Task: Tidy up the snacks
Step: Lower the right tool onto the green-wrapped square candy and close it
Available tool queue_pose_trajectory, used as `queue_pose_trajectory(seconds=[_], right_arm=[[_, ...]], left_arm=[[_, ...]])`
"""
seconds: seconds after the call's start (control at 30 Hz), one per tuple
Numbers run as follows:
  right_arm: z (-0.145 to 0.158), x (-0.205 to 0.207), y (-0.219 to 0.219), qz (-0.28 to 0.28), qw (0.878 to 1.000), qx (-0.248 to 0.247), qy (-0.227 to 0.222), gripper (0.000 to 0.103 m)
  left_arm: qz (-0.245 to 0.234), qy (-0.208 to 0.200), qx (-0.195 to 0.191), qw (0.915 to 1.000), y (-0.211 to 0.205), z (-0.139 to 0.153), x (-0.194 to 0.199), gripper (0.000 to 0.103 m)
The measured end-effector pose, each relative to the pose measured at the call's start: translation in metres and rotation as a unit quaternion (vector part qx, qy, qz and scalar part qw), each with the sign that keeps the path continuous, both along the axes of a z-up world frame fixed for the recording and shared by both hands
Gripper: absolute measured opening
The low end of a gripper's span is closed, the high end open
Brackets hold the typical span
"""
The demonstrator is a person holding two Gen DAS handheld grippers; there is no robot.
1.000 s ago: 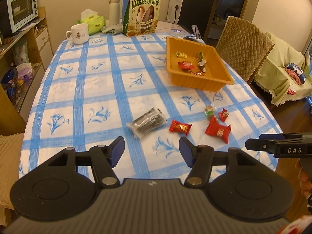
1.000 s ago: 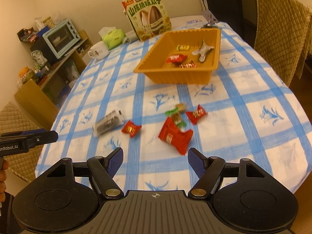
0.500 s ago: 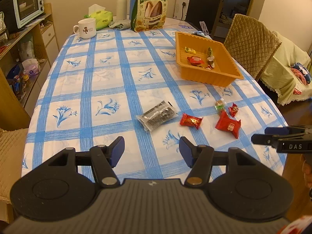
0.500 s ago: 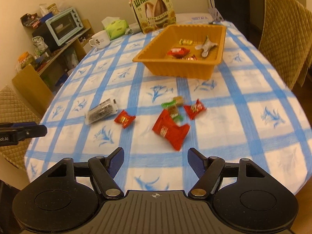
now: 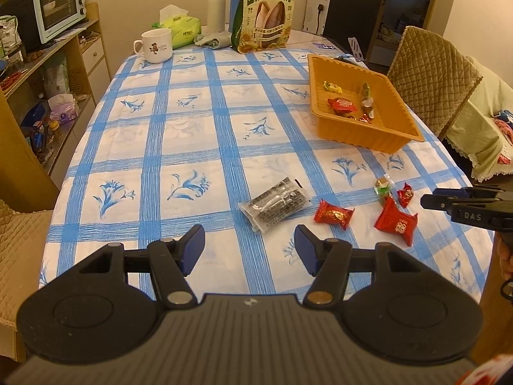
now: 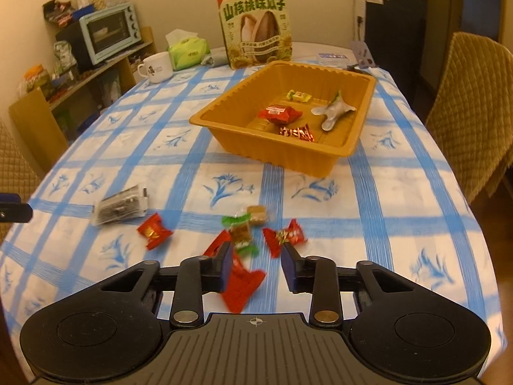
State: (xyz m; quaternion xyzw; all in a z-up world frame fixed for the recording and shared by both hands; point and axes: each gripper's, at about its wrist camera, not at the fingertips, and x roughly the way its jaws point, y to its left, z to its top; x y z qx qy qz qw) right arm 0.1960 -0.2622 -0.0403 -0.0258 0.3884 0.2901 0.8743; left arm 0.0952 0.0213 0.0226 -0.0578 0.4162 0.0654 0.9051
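Observation:
An orange tray at the far right of the checked table holds several wrapped snacks. Loose on the cloth lie a grey-black packet, a red candy, a green-wrapped candy, a small red candy and a large red packet. My right gripper is low over the large red packet, jaws closing. The packet lies between them against the left finger, clear of the right one. My left gripper is open and empty, short of the grey-black packet.
A sunflower-seed bag, a white mug, a tissue pack and a thermos stand at the table's far end. A quilted chair sits right of the tray. A shelf with a toaster oven lines the left wall.
My right gripper has moved forward and down onto the large red packet, and its jaws have narrowed a lot. My left gripper has stayed open and nearly still.

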Motion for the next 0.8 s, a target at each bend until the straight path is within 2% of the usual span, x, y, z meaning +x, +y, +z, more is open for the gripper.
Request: queue_pose_trajectory(seconds=[0.07, 0.17, 0.6, 0.8], right_arm=[[-0.005, 0.007, 0.005, 0.014, 1.000, -0.005, -0.003, 0.024], [-0.012, 0.014, 0.012, 0.033, 0.999, -0.012, -0.010, 0.020], [-0.036, 0.031, 0.037, 0.086, 0.996, -0.036, 0.000, 0.019], [-0.040, 0.035, 0.048, 0.087, 0.995, -0.042, 0.003, 0.020]], left_arm=[[0.002, 0.001, 0.001, 1.0000, -0.001, -0.001, 0.003, 0.059], [0.007, 0.003, 0.002, 1.0000, -0.001, -0.003, 0.008, 0.059], [0.029, 0.016, 0.002, 0.9994, 0.002, -0.010, 0.022, 0.059], [0.035, 0.021, 0.003, 0.9992, 0.004, -0.013, 0.026, 0.059]])
